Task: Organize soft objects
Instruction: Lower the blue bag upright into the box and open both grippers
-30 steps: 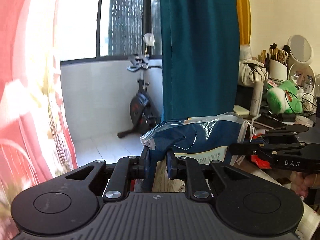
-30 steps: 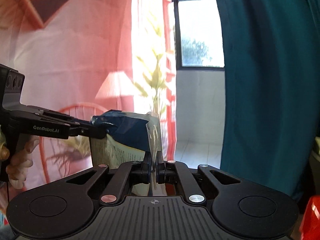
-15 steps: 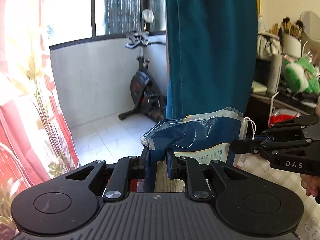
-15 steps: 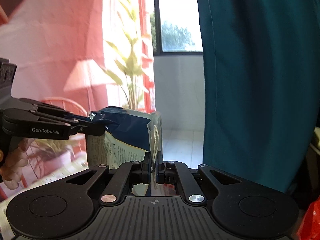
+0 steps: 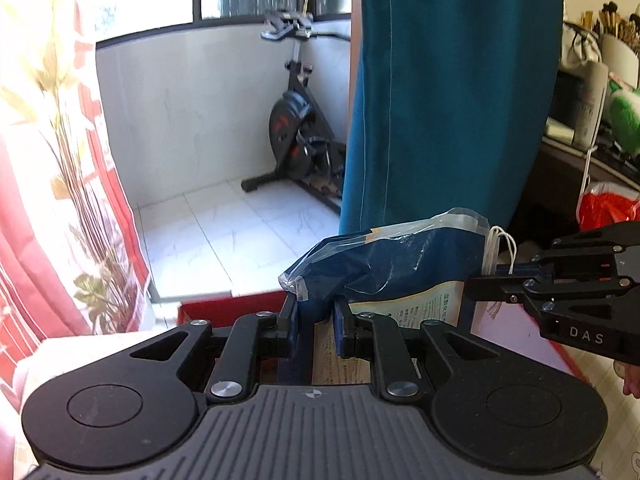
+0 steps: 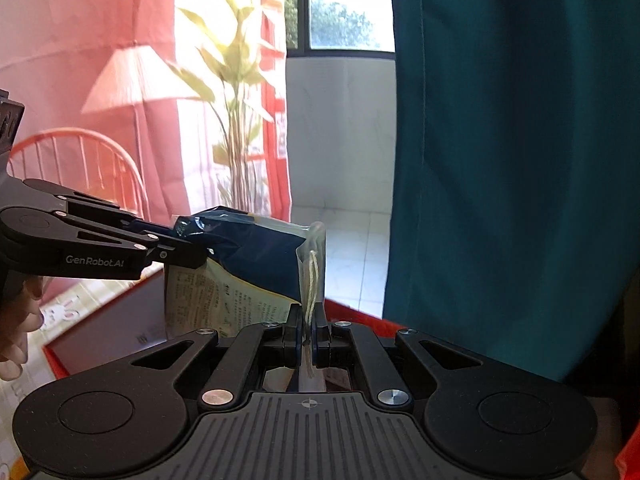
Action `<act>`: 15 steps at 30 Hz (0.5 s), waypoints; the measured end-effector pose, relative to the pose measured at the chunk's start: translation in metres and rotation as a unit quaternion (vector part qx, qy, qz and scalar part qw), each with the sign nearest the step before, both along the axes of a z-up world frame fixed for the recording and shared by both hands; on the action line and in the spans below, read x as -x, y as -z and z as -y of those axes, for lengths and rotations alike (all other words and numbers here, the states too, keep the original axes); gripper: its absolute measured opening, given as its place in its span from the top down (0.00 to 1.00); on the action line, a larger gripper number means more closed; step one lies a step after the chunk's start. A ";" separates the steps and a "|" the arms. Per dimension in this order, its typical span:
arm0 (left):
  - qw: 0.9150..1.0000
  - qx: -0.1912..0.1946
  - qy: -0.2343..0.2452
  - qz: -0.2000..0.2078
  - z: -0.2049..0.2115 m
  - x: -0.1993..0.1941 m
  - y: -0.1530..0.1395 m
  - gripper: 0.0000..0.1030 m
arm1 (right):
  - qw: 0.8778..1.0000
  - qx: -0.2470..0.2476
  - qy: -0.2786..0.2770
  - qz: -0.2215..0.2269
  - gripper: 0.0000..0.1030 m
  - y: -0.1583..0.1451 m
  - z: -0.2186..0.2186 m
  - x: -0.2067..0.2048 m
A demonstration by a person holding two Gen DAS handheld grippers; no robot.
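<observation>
A clear plastic package (image 5: 400,264) with folded dark blue fabric and a printed paper insert hangs in the air between both grippers. My left gripper (image 5: 316,316) is shut on its left corner. My right gripper (image 6: 307,332) is shut on the package's right edge (image 6: 310,272), where a white string loop hangs. The right gripper also shows at the right of the left wrist view (image 5: 484,280), and the left gripper at the left of the right wrist view (image 6: 192,254). A red box (image 6: 120,328) lies below the package.
A teal curtain (image 5: 440,100) hangs close behind the package. A pink patterned curtain (image 5: 60,160) is at left. An exercise bike (image 5: 300,132) stands on the tiled balcony. A cluttered desk (image 5: 592,152) with a green plush toy is at far right.
Both grippers have lowered with the package still held between them. The red box and the bed surface have come into view below.
</observation>
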State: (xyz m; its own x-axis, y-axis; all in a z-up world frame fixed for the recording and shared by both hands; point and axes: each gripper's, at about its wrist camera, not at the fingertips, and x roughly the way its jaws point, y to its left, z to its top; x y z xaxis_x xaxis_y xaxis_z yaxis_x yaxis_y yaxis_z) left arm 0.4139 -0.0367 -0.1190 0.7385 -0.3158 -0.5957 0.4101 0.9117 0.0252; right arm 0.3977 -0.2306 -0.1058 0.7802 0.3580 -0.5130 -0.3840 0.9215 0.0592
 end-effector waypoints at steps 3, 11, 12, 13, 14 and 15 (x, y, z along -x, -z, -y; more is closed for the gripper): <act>1.000 -0.010 -0.004 -0.014 0.000 -0.003 0.006 0.73 | 1.000 0.010 0.014 -0.019 0.86 0.011 0.003 -0.003; 0.999 -0.014 -0.021 -0.022 -0.011 0.008 0.004 0.41 | 0.998 0.021 0.042 -0.030 0.65 0.017 0.013 0.008; 0.999 -0.010 -0.023 -0.025 -0.014 0.011 0.002 0.41 | 0.998 0.020 0.043 -0.029 0.61 0.016 0.014 0.011; 0.999 -0.005 -0.023 -0.029 -0.016 0.015 0.001 0.41 | 0.998 0.017 0.042 -0.031 0.60 0.014 0.014 0.015; 0.999 -0.001 -0.023 -0.031 -0.018 0.019 -0.001 0.41 | 0.999 0.012 0.040 -0.032 0.60 0.012 0.014 0.020; 0.999 0.001 -0.024 -0.032 -0.019 0.024 -0.004 0.41 | 0.999 0.006 0.037 -0.033 0.60 0.010 0.015 0.027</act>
